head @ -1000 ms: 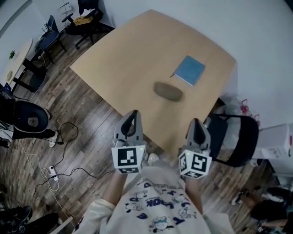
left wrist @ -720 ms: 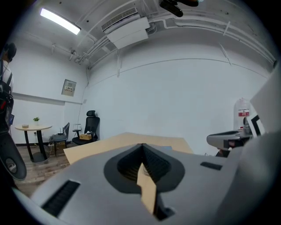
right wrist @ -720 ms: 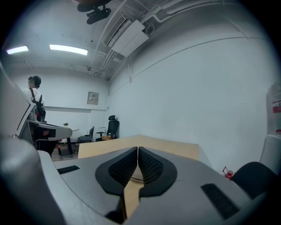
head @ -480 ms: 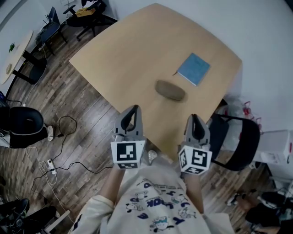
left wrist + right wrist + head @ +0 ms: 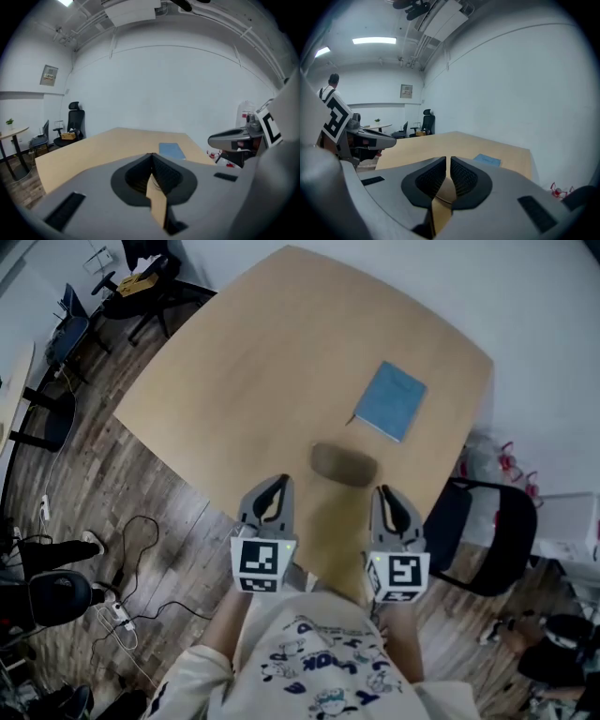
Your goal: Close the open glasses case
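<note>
1. Your left tool (image 5: 273, 491) had its jaws pressed together with nothing between them; only the bench (image 5: 244, 352) showed past their tips.
2. Your right tool (image 5: 387, 498) was closed and empty too, its jaws all but touching.
3. The glasses case (image 5: 343, 465) lay near the bench corner closest to you, just ahead of both tools and between them, touching neither.
4. Its long axis ran crosswise to the way your tools pointed, one end toward each tool, with the right tool slightly nearer.
5. The head view blurred the case too much to show how far its lid stood open, and neither gripper view showed the case at all.
6. The blue notebook (image 5: 389, 401) lay beyond the case, toward the right edge and apart from it.
7. Your next move probably called for reaching forward and down, with the right tool best placed to press the lid.
</note>
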A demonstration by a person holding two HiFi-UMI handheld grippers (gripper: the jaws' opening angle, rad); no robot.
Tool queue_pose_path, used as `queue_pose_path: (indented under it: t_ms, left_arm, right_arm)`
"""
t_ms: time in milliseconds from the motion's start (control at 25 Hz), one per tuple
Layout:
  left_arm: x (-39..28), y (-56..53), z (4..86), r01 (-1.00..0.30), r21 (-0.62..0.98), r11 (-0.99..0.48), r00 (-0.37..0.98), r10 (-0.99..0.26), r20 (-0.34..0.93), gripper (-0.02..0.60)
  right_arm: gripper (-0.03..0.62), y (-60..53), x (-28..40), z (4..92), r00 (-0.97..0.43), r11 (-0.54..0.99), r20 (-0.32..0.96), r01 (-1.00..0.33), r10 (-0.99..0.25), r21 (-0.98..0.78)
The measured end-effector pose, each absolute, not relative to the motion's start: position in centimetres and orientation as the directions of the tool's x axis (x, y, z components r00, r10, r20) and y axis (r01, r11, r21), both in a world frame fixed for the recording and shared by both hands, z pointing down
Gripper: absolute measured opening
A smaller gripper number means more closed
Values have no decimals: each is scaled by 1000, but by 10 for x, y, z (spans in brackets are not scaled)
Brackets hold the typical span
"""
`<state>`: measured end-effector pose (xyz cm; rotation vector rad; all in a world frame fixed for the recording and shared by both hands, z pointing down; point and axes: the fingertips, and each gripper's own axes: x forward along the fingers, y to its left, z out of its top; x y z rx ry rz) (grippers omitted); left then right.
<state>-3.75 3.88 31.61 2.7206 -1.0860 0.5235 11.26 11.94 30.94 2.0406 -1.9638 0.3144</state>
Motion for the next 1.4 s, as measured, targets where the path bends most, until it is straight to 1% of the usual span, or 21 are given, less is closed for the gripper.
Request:
queue_pose_path:
  t_ms: [40,80,160,200,320,400,480,560,640,720,880,1040,1280,1400]
  left_arm:
    - [-30,33,324,-664,20,-747,690,-602,402,2]
    - [-23,28,332,-635,17,-772,703,-569,426,2]
    - [-11,19,349,-577,15,-817,724,-503,473,2]
    - [-7,14,357,-548,17,-836,733,-470,492,2]
    - [4,1,381,-462,18,-887,752,-381,539,3]
    - [10,-5,400,-382,2,-924,756,-311,576,5]
    - [16,-9,419,-272,-21,-962,750,-226,621,39]
    - [22,-13,436,-153,-34,-988,734,-137,665,94]
    - [28,-17,451,-39,-50,-998,706,-63,706,132]
    - [33,-22,465,80,-76,-994,666,-3,746,152]
    - [39,-23,486,325,-67,-943,561,136,817,153]
    - [46,-24,491,448,-36,-893,507,221,833,153]
    - [54,-19,506,638,-39,-769,391,280,877,153]
    - [59,-22,509,698,-66,-714,374,285,882,153]
  right_arm:
    - [9,112,114,316,30,-15,381,-999,-924,43]
    - [27,105,113,323,10,0,414,-1000,-910,25]
    - [129,92,109,339,-28,36,480,-999,-877,6]
    - [152,85,107,347,-45,56,510,-998,-859,7]
    - [204,68,102,367,-91,121,594,-993,-799,12]
    - [240,61,99,379,-130,173,653,-985,-746,1]
    - [261,54,97,388,-172,233,704,-972,-689,-10]
    - [277,48,99,397,-196,285,741,-958,-642,-7]
    - [289,44,101,409,-214,329,764,-944,-609,-2]
    - [297,43,103,424,-234,384,798,-923,-555,-3]
    - [302,46,107,447,-251,495,875,-869,-414,-15]
    - [302,46,101,458,-279,579,903,-814,-326,-42]
    - [302,52,104,471,-279,661,929,-749,-242,-53]
    - [302,51,105,476,-272,683,937,-728,-221,-50]
